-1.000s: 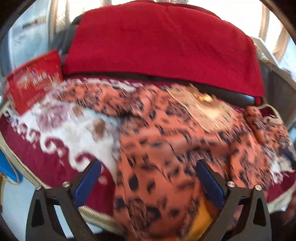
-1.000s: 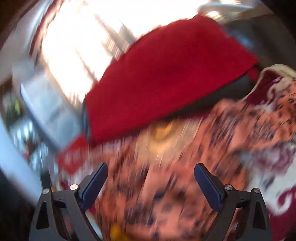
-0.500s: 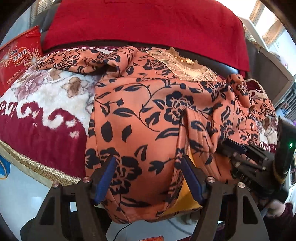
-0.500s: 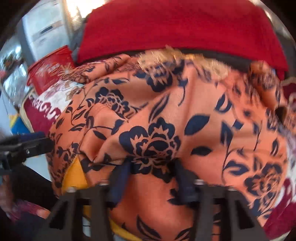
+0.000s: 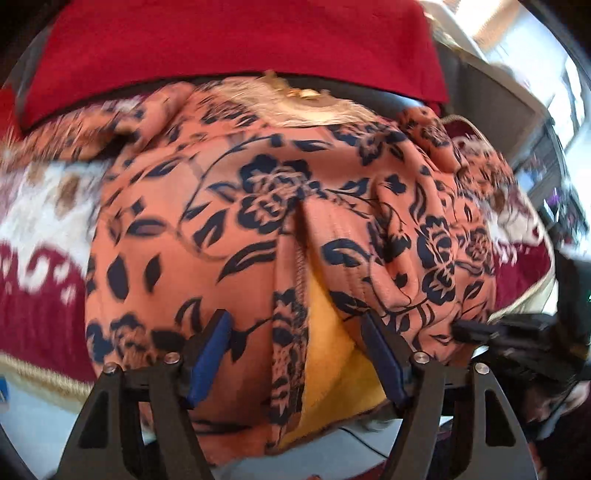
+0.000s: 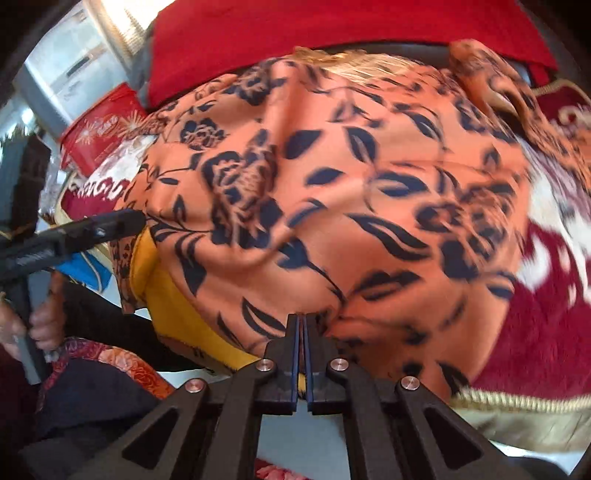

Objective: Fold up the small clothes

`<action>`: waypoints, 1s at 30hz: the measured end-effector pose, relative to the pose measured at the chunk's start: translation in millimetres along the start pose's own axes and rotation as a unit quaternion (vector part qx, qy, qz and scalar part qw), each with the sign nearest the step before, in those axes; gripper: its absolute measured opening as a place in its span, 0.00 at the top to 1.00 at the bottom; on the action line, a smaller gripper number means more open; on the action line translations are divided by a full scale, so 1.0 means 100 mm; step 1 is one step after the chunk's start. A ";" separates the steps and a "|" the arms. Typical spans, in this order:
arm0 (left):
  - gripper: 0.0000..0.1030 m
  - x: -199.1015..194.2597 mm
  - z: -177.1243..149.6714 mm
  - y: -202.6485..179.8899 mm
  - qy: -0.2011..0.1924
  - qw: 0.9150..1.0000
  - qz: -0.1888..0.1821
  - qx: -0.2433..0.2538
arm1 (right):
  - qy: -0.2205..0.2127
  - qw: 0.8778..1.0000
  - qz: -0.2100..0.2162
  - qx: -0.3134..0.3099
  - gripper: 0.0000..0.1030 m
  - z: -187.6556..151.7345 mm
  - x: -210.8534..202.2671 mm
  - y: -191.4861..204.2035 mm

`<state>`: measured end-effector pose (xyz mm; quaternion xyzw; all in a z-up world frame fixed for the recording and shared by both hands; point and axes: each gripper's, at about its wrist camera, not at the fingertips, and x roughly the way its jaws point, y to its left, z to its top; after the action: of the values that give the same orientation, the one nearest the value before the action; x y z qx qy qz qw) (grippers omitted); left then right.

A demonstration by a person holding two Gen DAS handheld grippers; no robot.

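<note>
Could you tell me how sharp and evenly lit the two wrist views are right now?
Left wrist: the orange floral garment is softly motion-blurred, the window at upper right blown out, fisheye bending the edges. Right wrist: the garment's print is smeared, worst toward the right, while the right gripper stays crisp, jaws shut on the hem.

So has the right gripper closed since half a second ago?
Yes. The right gripper has shut its jaws, pinching the hem of the orange floral-print garment, whose hem stays put.

Orange garment (image 5: 258, 206) w/ navy florals, yellow lining
</note>
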<state>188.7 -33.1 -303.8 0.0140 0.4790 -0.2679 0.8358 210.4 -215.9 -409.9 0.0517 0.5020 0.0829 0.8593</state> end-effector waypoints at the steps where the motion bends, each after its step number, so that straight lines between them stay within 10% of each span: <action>1: 0.54 0.02 0.01 -0.05 -0.005 1.000 0.000 0.016 | -0.007 1.000 0.005 0.008 0.97 -0.01 -0.05 -0.04; 5: 0.98 -0.01 0.04 -0.06 -0.019 0.997 -0.062 0.029 | -0.055 0.996 0.046 0.047 0.95 0.05 -0.24 -0.21; 11: 0.97 -0.19 -0.18 -0.31 -0.018 0.987 -0.145 0.065 | -0.154 0.979 0.075 0.112 0.94 0.11 -0.51 -0.47; 20: 0.98 -0.90 -1.09 -0.69 0.111 0.949 -0.242 0.170 | -0.177 0.973 0.079 0.123 0.94 0.25 -0.68 -0.49; 24: 0.98 -1.26 -1.16 -0.67 0.116 0.948 -0.195 0.221 | -0.163 0.976 0.082 0.121 0.93 0.31 -0.58 -0.46; 29: 0.92 -1.25 -0.49 -0.52 0.021 0.976 -0.102 0.190 | -0.147 0.978 0.106 0.099 0.87 0.53 -0.46 -0.20; 30: 0.77 -1.20 -0.35 -0.49 0.004 0.980 -0.087 0.180 | -0.136 0.981 0.105 0.092 0.77 0.57 -0.39 -0.13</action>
<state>90.6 -13.5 -214.2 0.1238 0.4253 -0.4215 0.7913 242.7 -236.6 -351.2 0.1932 0.3776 0.1183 0.8978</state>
